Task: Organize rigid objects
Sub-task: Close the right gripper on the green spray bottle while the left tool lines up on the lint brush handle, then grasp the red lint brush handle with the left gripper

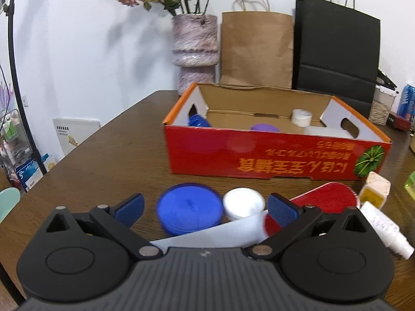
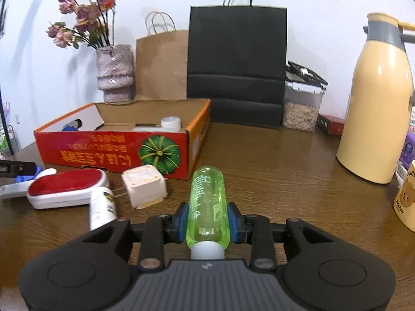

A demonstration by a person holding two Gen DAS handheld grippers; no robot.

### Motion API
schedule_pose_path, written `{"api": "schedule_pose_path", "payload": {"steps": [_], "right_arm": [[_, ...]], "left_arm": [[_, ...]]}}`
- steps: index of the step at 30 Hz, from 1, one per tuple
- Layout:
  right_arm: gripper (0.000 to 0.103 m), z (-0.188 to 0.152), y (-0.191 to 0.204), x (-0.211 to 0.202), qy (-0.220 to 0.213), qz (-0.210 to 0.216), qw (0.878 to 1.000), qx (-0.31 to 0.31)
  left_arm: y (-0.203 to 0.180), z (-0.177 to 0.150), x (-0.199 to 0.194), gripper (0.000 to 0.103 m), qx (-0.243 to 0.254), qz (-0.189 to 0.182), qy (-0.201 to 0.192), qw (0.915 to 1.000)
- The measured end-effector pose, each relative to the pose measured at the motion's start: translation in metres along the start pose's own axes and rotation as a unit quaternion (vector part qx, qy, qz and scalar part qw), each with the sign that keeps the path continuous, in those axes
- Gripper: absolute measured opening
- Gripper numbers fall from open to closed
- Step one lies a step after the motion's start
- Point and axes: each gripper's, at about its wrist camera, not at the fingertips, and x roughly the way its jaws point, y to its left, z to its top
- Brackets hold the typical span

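The right gripper (image 2: 207, 223) was pinching a green bottle (image 2: 207, 207), its blue pads (image 2: 183, 223) pressed against both sides of the clear body. The bottle's long axis ran straight out along the fingers: its white cap (image 2: 207, 250) sat nearest, against the gripper's body, and its rounded bottom pointed away toward the far side of the table (image 2: 272, 171). Most of the bottle stuck out beyond the fingertips.

The left gripper (image 1: 206, 208) stood spread wide with nothing between its pads (image 1: 129, 207). Just past it, inside the gap, lay a blue round lid (image 1: 190, 208) flat on the table, and touching its right edge a smaller white round lid (image 1: 243, 203).

To the left of the held bottle lay a white spray bottle (image 2: 101, 207) pointing near-to-far, a red-faced lint brush (image 2: 67, 188) lying crosswise, and a cream plug adapter (image 2: 144, 188), its prongs pointing left.

Farther off stood the red cardboard box (image 2: 114, 153), open-topped, with a white tape roll (image 2: 170, 124) and a blue thing (image 1: 198, 121) inside. Beyond it, against the wall, were a vase of dried roses (image 2: 115, 73), a brown paper bag (image 2: 162, 64) and a black paper bag (image 2: 236, 64); a yellow jug (image 2: 376, 119) stood far right.
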Motion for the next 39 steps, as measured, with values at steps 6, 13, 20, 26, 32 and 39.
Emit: {"api": "schedule_pose_path", "payload": {"steps": [6, 13, 20, 26, 32, 39], "right_arm": [[0.03, -0.002, 0.009, -0.01, -0.01, 0.001, 1.0, 0.001], [0.03, -0.004, 0.01, -0.014, -0.01, -0.002, 1.0, 0.012], [0.03, -0.007, 0.014, -0.019, -0.013, 0.0, 1.0, 0.017], [0.031, -0.008, 0.017, -0.024, -0.018, 0.001, 1.0, 0.022], [0.031, -0.009, 0.018, -0.027, -0.018, 0.002, 1.0, 0.026], [0.031, -0.011, 0.02, -0.033, -0.022, 0.006, 0.999, 0.031]], "left_arm": [[0.009, -0.004, 0.005, 0.101, 0.009, -0.013, 0.022, 0.9996], [0.01, -0.01, 0.002, 0.091, 0.021, -0.018, 0.031, 0.9991], [0.003, -0.018, -0.005, 0.087, 0.041, -0.038, 0.042, 0.9975], [0.003, -0.017, -0.009, 0.088, 0.04, -0.046, 0.031, 0.9977], [-0.003, -0.018, 0.0, 0.074, 0.064, -0.063, 0.053, 0.9945], [-0.018, -0.031, -0.018, 0.044, 0.119, -0.084, 0.038, 0.9885]]}}
